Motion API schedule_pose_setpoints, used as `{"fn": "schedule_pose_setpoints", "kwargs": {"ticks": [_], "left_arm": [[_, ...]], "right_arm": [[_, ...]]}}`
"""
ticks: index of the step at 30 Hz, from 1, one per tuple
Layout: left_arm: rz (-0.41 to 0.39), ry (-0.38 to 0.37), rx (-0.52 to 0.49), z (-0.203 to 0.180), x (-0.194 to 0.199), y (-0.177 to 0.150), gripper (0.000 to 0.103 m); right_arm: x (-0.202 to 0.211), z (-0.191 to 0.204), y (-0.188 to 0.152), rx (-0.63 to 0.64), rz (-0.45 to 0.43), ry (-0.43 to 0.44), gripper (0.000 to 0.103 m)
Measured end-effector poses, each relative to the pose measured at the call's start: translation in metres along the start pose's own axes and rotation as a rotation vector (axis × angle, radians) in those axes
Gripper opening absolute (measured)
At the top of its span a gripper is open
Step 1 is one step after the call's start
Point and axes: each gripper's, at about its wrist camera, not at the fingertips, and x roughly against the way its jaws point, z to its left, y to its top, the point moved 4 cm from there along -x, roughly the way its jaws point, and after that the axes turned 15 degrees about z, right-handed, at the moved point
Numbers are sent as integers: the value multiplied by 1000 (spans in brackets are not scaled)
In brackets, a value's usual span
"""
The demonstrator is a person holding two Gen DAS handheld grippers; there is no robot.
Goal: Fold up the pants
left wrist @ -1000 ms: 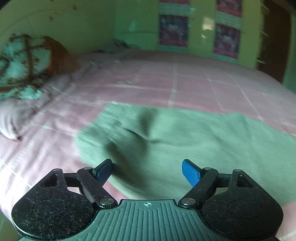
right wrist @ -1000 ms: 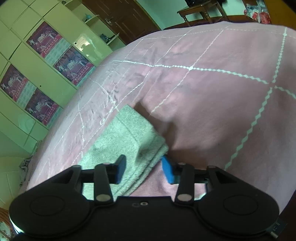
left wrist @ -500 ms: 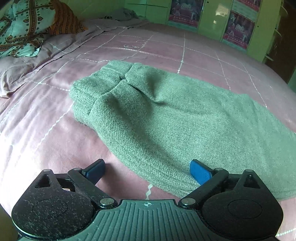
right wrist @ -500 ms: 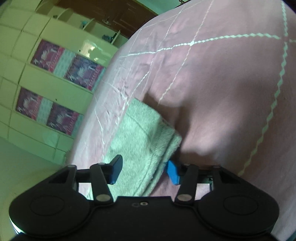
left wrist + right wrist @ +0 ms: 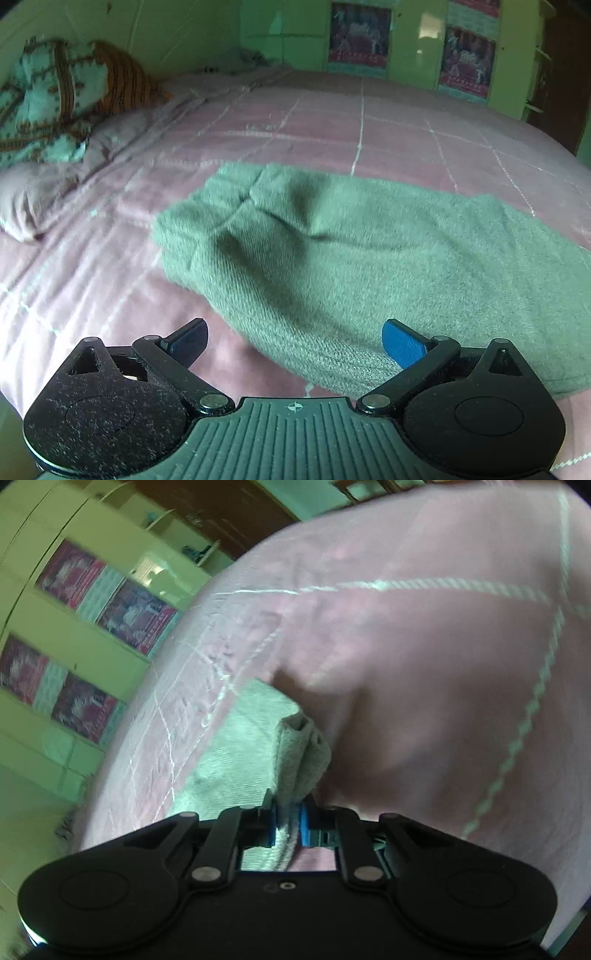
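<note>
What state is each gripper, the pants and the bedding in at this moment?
left gripper: open, hovering over the near edge of the pants, gripping nothing.
right gripper: shut on a bunched end of the pants.
pants: lying on the bed, wrinkled, one end pinched and lifted.
bedspread: spread, lightly creased.
pillow: lying at the bed's side.

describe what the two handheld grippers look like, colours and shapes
Left gripper: speckled black rounded lobes, ribbed grey-green centre plate with a small crosshair mark, black linkage arms with silver pivots, blue finger pads. Right gripper: same shape, smooth black body, blue pads. No cables or sleeves visible.
</note>
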Motion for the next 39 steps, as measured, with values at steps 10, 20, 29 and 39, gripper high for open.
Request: {"fn": "schedule_pose_setpoints", "kwargs": {"ticks": [10, 20, 29, 39], "left_arm": [[0, -38, -41, -4, 2, -6, 101], [2, -74, -21, -1, -8, -7, 101], [-74, -106, -16, -3, 21, -2, 36], [-13, -390, -328, -206, 28, -9, 30]], "right_arm": [[-4, 102, -9, 264, -51, -91, 11], [5, 79, -9, 197, -82, -172, 11], [8, 31, 2, 116, -72, -375, 33], [-55, 171, -165, 786, 157, -43, 15]]}}
